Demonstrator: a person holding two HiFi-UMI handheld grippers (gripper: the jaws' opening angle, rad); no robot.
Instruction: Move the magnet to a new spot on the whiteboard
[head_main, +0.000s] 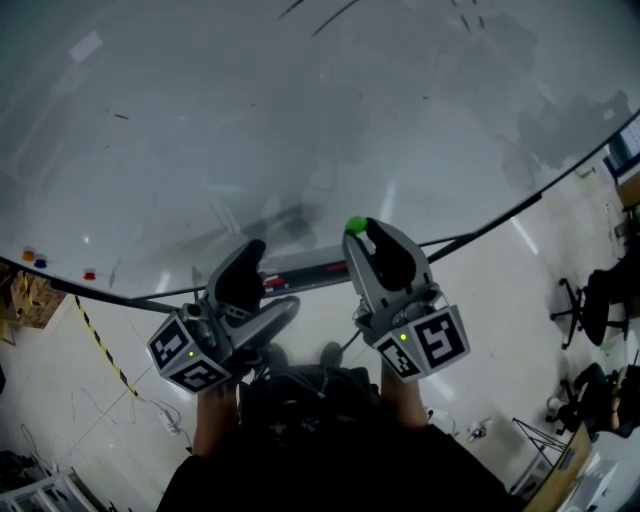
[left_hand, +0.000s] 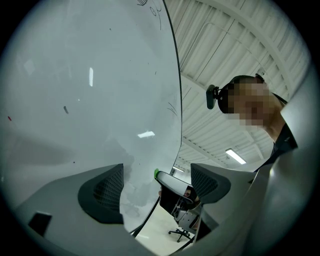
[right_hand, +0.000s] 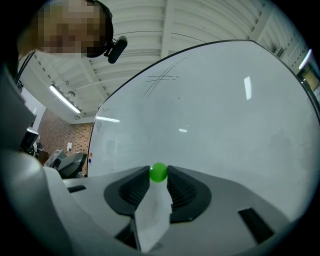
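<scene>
A: Pinching the green magnet (right_hand: 158, 172) at the very tips of our right gripper (head_main: 372, 240), we leave its face free to meet the whiteboard (head_main: 300, 120).
B: Is it on the board?
A: We hold it close to the lower edge; contact we cannot tell.
B: And our left gripper (head_main: 262, 290)?
A: Jaws apart, nothing between them; we park it alongside, probably out of the way.

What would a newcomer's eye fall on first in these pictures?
The bright green magnet, pinched at the tips of the right tongs, in front of the large whiteboard that fills the upper head view. Beside it, the left tongs stand open and empty.
</scene>
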